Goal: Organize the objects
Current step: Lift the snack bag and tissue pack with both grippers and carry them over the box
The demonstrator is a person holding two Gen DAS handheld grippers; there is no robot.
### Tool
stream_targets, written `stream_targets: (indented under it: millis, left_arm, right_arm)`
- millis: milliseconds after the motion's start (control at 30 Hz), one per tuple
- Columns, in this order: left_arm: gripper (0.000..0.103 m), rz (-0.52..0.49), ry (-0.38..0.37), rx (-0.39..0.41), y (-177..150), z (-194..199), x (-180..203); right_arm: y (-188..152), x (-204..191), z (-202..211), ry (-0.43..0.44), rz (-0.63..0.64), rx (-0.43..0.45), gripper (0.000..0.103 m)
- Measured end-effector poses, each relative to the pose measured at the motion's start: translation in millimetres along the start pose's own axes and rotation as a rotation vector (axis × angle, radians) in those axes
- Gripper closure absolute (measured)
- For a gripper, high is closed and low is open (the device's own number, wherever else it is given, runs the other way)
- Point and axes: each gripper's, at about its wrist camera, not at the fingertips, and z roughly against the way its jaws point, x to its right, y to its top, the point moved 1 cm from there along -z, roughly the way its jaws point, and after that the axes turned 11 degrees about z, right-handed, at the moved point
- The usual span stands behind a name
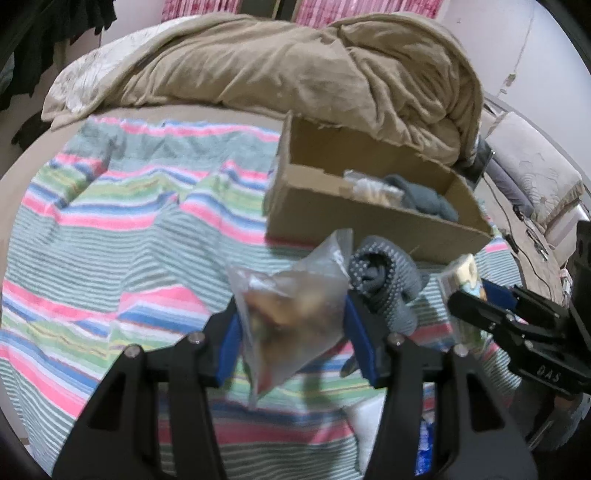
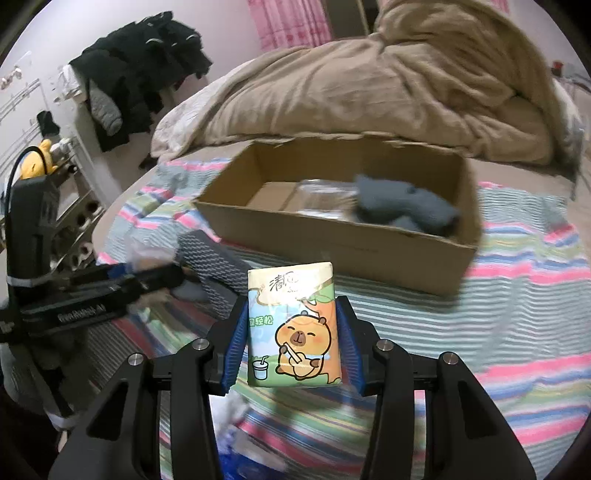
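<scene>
Both loads are up off the bed; left gripper [image 1: 291,332] fingers clamp a snack bag [image 1: 295,314], right gripper [image 2: 291,343] fingers clamp a tissue pack [image 2: 293,325]. Next, probably: carry both over the cardboard box [image 2: 332,243]; then let go.

A bed [image 2: 517,280] fills most of both views, covered by a sheet [image 1: 110,229] striped in pink, green, blue and white. A rumpled tan blanket [image 1: 295,66] is heaped along the bed's far edge. Behind it hang pink curtains [image 2: 288,22] on a pale wall [image 2: 92,22]. Beyond the bed's left edge, dark coats [image 2: 140,62] hang over a white rack [image 2: 22,99], with what may be a yellow plush toy [image 2: 35,162] below them, though it is small and blurred. The light is dim and even.
</scene>
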Motion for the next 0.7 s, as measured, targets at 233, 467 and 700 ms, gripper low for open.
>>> stream_targets:
  millis: [233,467,700]
  left_arm:
    - [0.044,0.02,-0.014,-0.024,-1,-6,-10]
    - [0.044,0.039,-0.041,-0.023,2,-4,-16]
    - [0.061,0.005,-0.018,0.007,8,-3,-14]
  right_arm:
    - [12,-24,-45,0.02,0.033,-0.074,0.055]
    - [2,-21,-69,0.01,0.026,-0.133,0.055]
    - [-1,-17,-62,-0.013,0.011,-0.12,0.056]
